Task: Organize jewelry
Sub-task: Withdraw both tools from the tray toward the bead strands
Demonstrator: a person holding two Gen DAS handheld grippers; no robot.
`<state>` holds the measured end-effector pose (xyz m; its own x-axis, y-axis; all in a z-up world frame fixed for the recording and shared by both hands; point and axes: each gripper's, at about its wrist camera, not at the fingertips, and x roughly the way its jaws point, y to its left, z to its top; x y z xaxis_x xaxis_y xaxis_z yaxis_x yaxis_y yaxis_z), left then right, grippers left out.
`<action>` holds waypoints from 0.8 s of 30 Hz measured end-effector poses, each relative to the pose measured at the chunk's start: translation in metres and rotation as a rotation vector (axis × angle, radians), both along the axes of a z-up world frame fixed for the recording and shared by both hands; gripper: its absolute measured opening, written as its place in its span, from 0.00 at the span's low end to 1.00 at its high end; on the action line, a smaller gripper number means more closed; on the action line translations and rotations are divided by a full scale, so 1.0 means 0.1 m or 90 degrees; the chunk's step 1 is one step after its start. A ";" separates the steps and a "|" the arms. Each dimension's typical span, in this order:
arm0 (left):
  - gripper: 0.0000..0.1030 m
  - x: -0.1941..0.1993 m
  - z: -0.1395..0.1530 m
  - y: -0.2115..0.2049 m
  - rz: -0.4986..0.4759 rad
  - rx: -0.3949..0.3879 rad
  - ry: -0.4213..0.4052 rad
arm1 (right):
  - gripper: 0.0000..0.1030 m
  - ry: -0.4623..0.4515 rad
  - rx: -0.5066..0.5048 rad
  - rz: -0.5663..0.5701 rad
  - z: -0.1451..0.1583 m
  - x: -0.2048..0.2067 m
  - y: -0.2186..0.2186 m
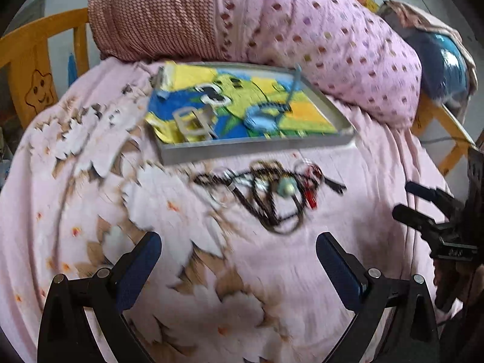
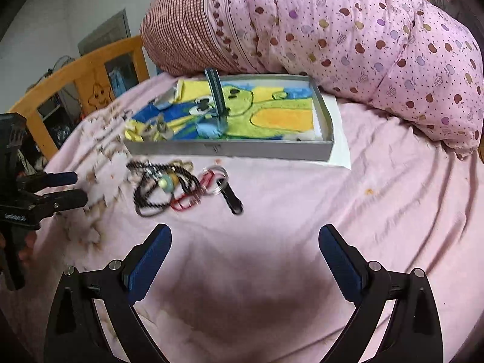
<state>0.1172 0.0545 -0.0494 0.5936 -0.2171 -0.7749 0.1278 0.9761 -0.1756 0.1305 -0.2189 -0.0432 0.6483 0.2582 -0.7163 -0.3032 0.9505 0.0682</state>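
Blue-padded jaws on both the left gripper [image 1: 239,260] and the right gripper [image 2: 245,254] stand wide apart and empty above the pink bedsheet [image 2: 363,211]. Straight ahead of the left one, ahead and leftward of the right, lies the tangle of jewelry [image 1: 272,190], spread crosswise just before the grey tray [image 1: 257,148]. I'd judge the left slightly nearer.

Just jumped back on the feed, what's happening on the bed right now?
A person holds both grippers over a pink bedsheet, jaws open and empty. The left gripper and right gripper both face a tangled jewelry pile of dark cords, beads and red pieces lying loose on the sheet. Behind it sits a shallow grey tray lined with a cartoon cloth, already holding a few small items. Nothing is gripped yet.
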 end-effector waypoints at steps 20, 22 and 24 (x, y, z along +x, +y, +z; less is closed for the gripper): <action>0.98 0.11 -0.33 -0.41 -0.065 -0.012 0.025 | 0.92 0.000 0.049 -0.006 -0.25 0.29 -0.29; 0.89 0.13 -0.33 -0.41 -0.065 -0.032 0.023 | 0.90 -0.002 0.055 -0.004 -0.26 0.32 -0.28; 0.77 0.15 -0.35 -0.42 -0.067 -0.045 0.029 | 0.80 -0.001 0.061 0.003 -0.28 0.37 -0.25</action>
